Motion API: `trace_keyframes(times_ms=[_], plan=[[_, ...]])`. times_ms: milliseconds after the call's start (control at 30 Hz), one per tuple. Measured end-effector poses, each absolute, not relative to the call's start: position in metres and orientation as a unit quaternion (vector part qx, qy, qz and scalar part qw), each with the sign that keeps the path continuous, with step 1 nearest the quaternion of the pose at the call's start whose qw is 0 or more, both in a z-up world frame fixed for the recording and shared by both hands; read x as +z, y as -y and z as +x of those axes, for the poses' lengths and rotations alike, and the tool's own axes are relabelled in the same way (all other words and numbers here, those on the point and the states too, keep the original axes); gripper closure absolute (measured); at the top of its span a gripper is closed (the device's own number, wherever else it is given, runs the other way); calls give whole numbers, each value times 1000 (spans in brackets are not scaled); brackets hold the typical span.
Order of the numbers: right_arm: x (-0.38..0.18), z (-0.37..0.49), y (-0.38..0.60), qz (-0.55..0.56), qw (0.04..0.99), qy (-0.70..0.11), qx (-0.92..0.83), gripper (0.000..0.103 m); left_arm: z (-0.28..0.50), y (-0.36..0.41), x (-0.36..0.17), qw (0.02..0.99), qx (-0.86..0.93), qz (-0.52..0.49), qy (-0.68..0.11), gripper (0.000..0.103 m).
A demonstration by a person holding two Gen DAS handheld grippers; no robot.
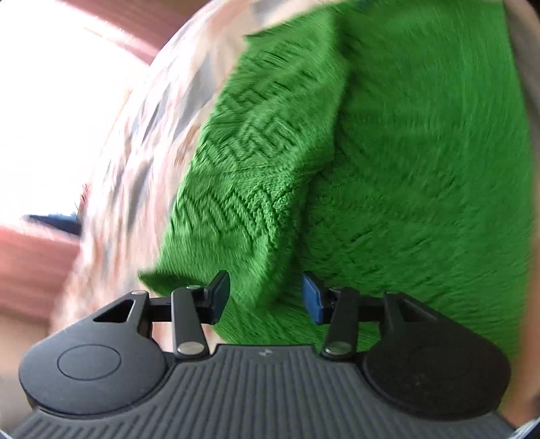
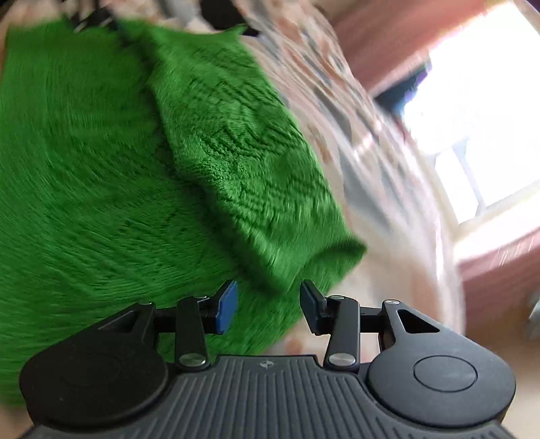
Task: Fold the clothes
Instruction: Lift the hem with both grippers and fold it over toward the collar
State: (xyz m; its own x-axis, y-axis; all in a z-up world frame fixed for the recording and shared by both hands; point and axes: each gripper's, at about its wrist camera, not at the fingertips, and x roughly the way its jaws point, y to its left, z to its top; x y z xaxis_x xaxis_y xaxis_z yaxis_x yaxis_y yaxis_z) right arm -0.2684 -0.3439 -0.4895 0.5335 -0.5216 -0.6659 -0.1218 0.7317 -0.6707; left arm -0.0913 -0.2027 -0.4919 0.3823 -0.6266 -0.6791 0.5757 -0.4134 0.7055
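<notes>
Two grippers are in view, one per wrist camera, both with jaws apart and nothing between them. The left gripper point(image 1: 266, 297) hovers over the sweater point(image 1: 405, 162), its jaws straddling the end of a folded-in sleeve point(image 1: 236, 189) without visibly touching it. The right gripper point(image 2: 268, 305) stands likewise over the opposite sleeve point(image 2: 256, 175), its jaws either side of the cuff. The sweater point(image 2: 84, 162), green knit, lies spread on a bed with a pale patterned cover point(image 1: 135, 162); both sleeves lie diagonally over the body panel.

Judgement: the sleeves look already folded in, so the step in hand is likely taking the lower edge to fold the body. To do it well, each gripper should go down square onto the hem just below its sleeve end, catch all layers of knit together, and close fully before lifting. Both sides should then rise and travel level so the fold line stays straight. Thick knit may slip from a shallow bite; a deep one is advisable. Heavy motion blur in both views makes exact contact hard to confirm.

The right view alone shows the window point(image 2: 479, 111) and a dark blurred object point(image 2: 222, 13) at the sweater's far edge. The left view alone shows a dark blue item point(image 1: 57, 224) beyond the bed edge.
</notes>
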Motion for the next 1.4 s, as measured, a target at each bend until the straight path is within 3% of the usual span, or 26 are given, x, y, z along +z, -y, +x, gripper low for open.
trace_keyframes(times_ms=[100, 133, 167, 533, 900, 1067, 1133, 1400], plan=[[-513, -257, 347, -432, 773, -453, -100, 63, -87, 207, -508, 523, -551, 648, 62, 67], [-520, -255, 349, -451, 763, -454, -88, 85, -84, 209, -509, 522, -556, 645, 53, 81], [-524, -253, 351, -455, 759, -460, -74, 95, -82, 209, -510, 523, -560, 641, 46, 89], [-453, -300, 321, -364, 818, -434, -96, 94, -88, 151, -460, 559, -596, 577, 10, 93], [-473, -321, 272, -314, 818, -474, -89, 94, -119, 122, -484, 544, -593, 594, -23, 92], [-481, -311, 275, -292, 807, -508, -77, 82, -120, 125, -500, 533, -576, 619, -17, 89], [-474, -313, 276, -289, 807, -510, -76, 73, -119, 122, -486, 551, -578, 600, -52, 88], [-421, -320, 307, 31, 890, -439, -122, 73, -75, 134, -411, 645, -615, 329, -312, 86]])
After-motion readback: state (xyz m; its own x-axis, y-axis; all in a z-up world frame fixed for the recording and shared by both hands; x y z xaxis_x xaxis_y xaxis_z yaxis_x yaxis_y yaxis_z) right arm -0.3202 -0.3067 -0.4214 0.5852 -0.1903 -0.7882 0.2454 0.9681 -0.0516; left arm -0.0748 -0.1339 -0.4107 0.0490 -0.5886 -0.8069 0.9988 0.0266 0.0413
